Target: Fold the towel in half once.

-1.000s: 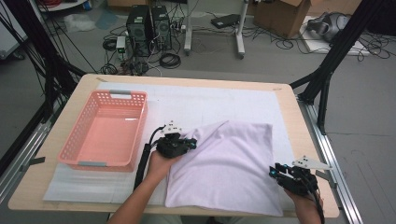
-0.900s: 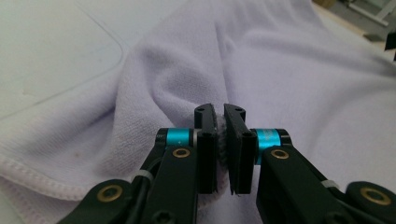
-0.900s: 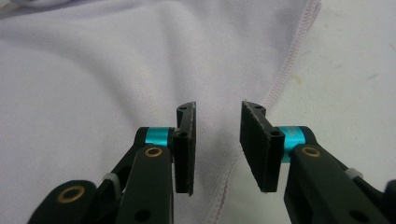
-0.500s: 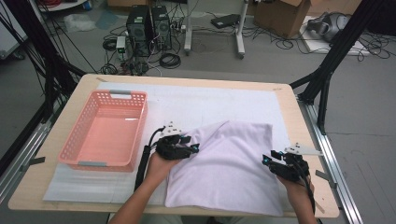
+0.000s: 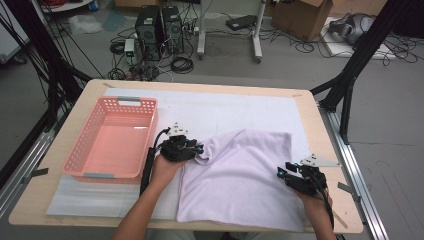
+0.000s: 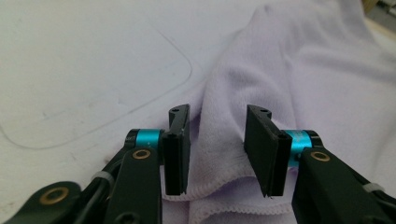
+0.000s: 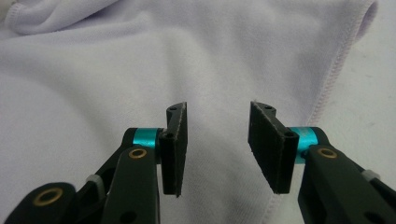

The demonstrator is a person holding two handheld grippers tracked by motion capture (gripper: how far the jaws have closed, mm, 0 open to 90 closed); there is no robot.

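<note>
- Lavender towel (image 5: 240,180) lies flat at table (image 5: 327,145) centre-right, pink basket (image 5: 112,142) at its 9 o'clock.
- Left gripper (image 6: 217,140): jaws apart, just been closing, astride a raised hemmed fold, not pinching.
- Right gripper (image 7: 218,144): released, hovering over flat cloth by the stitched edge.

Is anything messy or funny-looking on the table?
Yes, the purple towel lies crooked and rumpled, its left corner bunched up at the left claw. The pink basket sits straight beside it.
</note>
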